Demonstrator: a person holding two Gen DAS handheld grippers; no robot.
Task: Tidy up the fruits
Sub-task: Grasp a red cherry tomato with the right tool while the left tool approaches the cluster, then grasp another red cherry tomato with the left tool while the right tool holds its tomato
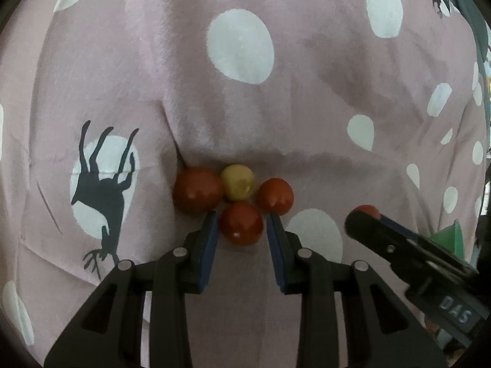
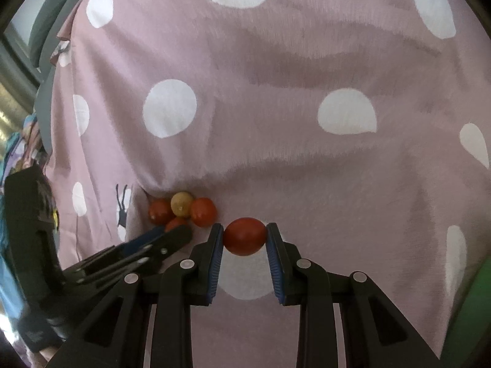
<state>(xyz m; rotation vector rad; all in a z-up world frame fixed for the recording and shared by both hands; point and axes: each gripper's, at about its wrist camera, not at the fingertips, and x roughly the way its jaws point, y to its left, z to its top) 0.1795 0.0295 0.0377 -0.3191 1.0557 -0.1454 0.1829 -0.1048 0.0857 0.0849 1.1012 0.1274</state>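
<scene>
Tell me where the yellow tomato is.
The yellow tomato sits on the pink cloth at the far side of the cluster, touching red tomatoes on either side, beyond the left gripper.

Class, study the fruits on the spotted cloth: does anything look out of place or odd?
One yellow fruit sits among the red fruits clustered at a crease in the pink cloth; its colour stands apart. Nothing looks spilled or damaged.

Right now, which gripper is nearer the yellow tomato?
Left. The left gripper straddles a red tomato directly beside the yellow tomato. The right gripper stands off to the cluster's side, shut on another red tomato.
</scene>
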